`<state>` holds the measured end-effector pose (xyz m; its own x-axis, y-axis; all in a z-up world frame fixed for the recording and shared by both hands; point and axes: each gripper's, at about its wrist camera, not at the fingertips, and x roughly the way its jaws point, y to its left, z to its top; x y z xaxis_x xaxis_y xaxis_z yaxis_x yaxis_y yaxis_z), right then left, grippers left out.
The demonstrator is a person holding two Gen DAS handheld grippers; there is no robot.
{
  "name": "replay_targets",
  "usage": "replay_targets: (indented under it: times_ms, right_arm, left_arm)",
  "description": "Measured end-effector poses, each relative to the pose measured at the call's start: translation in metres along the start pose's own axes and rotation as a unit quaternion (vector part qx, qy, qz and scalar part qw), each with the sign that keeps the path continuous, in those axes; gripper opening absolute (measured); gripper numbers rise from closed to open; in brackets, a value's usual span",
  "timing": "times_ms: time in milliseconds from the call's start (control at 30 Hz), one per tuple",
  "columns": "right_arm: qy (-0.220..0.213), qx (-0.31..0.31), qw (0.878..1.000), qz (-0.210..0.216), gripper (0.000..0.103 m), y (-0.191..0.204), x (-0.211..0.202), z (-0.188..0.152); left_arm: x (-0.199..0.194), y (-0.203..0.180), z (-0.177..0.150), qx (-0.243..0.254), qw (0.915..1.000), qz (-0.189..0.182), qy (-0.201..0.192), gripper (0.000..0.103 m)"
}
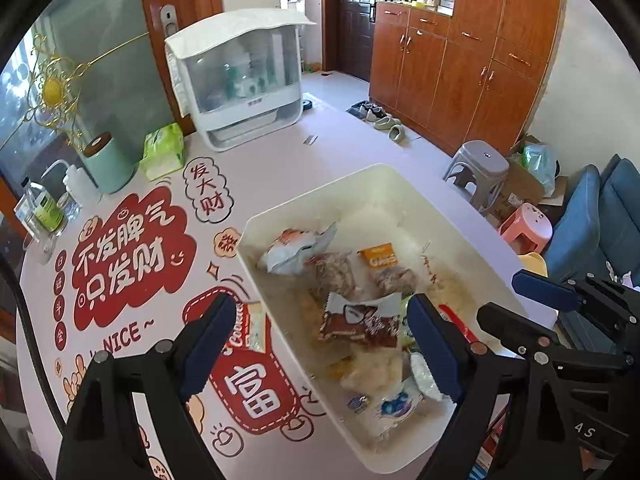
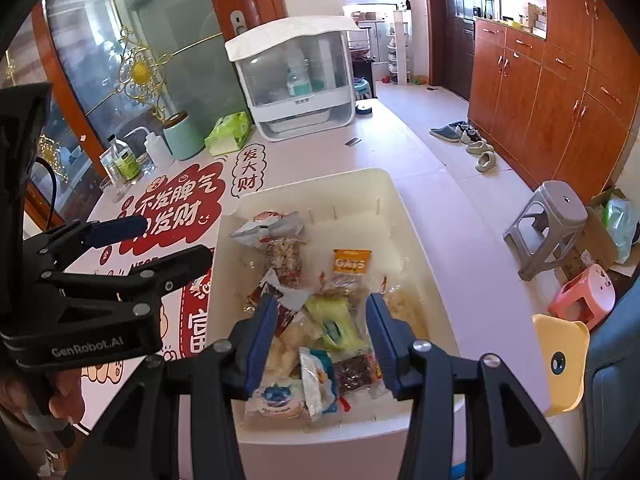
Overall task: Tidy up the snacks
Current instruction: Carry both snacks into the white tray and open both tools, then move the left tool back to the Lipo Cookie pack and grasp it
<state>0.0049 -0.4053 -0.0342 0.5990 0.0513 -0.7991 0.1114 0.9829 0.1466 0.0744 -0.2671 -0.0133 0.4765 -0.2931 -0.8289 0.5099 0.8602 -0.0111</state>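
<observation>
Left wrist view: the left gripper point(image 1: 324, 344) is seen with its fingers spread wide, nothing pinched between them. A brown-and-white snack packet point(image 1: 360, 322) sits in the gap, on top of the pile inside the white bin point(image 1: 304, 196), untouched by either finger. An orange "OATS" packet point(image 1: 375, 255) is spotted further back in the bin. Just outside the bin's left wall, by the left finger, a packet reading "Cookies" point(image 1: 250, 328) is lying on the tabletop point(image 1: 256, 160). The printed mat reads "NICE~" plus big Chinese characters like 不发脾气 只发财, 发大财 and 富. The right gripper point(image 1: 528, 300) is poking in from the right edge, over the bin's far rim.

Right wrist view: the right gripper point(image 2: 322, 340) is held over the same white bin point(image 2: 404, 216), fingers partly apart and nothing clamped. A yellow-green packet point(image 2: 334, 320) lies between them down in the pile, not pressed by the pads. The "OATS" packet point(image 2: 351, 265) is seen beyond the fingertips. The left gripper point(image 2: 160, 240) shows at left with "GenRobot.AI" printed on its body.
</observation>
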Motion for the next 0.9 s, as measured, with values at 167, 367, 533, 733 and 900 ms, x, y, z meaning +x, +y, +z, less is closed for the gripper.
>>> replay_targets:
  times_ms: [167,367,533,733,900]
  right_arm:
    - [-0.003,-0.006,1.0,0.001,0.047,0.012,-0.001,-0.003]
    - [-0.012,0.007,1.0,0.008,0.047,0.018,-0.005,-0.004]
    - [-0.021,0.024,0.999,0.014,0.047,0.023,-0.01,-0.001]
    - [-0.036,0.037,0.998,0.027,0.047,0.035,-0.02,0.006]
    - [-0.047,0.049,0.997,0.04,0.047,0.048,-0.025,0.013]
  left_arm:
    - [-0.006,0.009,-0.007,0.006,0.9999,0.008,0.005,0.087]
    - [-0.025,0.023,-0.008,0.046,0.9982,0.038,-0.003,0.087]
    - [-0.049,0.042,0.0,0.074,0.9955,0.056,-0.016,0.087]
    - [-0.079,0.073,0.015,0.098,0.9913,0.08,-0.035,0.087]
    - [-0.09,0.089,0.026,0.143,0.9838,0.1,-0.041,0.087]
